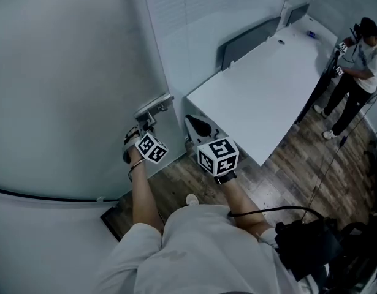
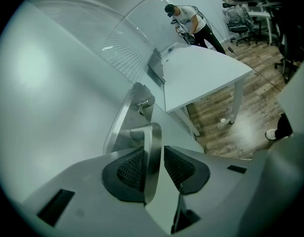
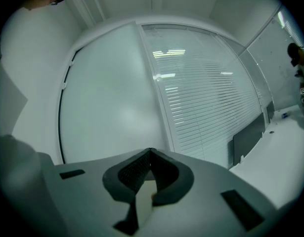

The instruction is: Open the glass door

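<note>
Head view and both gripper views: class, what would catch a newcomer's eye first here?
The left gripper, clamped on the metal door handle of the frosted glass door, stands out first, left of centre in the head view. Beside it, the right gripper is shut and empty. Beyond them, a long white table runs toward a person standing at the far right.

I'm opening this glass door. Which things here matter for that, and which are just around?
For the job:
- glass door
- door handle
- left gripper, jaws around that handle

Just around:
- white table
- blinds
- office chairs
- person past the table
- right gripper, shut and empty
</note>
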A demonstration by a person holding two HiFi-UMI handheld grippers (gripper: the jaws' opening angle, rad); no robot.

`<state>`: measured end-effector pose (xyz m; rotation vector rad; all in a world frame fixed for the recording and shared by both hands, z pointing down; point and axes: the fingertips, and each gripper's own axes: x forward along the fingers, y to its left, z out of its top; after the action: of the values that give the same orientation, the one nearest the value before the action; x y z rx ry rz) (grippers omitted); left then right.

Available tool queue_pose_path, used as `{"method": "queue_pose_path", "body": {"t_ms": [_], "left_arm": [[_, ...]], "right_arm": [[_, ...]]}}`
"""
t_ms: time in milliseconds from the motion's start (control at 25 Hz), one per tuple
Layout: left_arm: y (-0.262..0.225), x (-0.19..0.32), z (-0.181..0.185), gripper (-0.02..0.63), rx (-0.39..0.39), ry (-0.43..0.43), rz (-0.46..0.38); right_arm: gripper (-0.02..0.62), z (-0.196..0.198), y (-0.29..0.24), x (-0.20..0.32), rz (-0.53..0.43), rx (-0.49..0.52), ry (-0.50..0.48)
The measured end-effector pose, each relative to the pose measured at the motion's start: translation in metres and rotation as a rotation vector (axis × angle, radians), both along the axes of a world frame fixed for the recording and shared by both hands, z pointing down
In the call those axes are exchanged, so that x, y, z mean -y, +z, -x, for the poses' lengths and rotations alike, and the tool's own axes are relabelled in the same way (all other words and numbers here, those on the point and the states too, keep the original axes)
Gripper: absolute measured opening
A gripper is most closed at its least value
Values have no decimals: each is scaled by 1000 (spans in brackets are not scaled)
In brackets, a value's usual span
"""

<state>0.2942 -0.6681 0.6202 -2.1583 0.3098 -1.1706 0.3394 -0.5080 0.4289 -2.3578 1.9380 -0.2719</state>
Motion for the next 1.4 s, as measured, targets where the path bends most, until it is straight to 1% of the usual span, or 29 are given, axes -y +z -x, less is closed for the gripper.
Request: {"method": "queue_pose_path", "body": {"t_ms": [120, 240, 400, 560, 680, 920, 1120, 1400], "left_arm": [[-5, -2, 2, 120, -5, -23, 1], [-5, -10, 0, 120, -2, -53, -22], [0, -24, 5, 120, 5, -83, 12], [-6, -36, 9, 121, -35, -136, 42], [-6, -49, 11, 121, -41, -142, 50], [-5, -76, 28, 121, -35, -161, 16], [-5, -96, 37, 122, -28, -167, 24], [0, -136, 66, 123, -9, -205, 14]], "right_arm": [[2, -5, -1, -22, 8, -17, 0], [2, -22, 3, -47, 13, 5, 24], [2, -36, -4, -70, 7, 15, 39], [2, -38, -17, -87, -24, 9, 25], [2, -31, -15, -98, -20, 9, -3], [2, -8, -15, -116, -21, 4, -69], [2, 3, -15, -129, -30, 19, -104], [2, 29, -21, -160, -62, 24, -165]]}}
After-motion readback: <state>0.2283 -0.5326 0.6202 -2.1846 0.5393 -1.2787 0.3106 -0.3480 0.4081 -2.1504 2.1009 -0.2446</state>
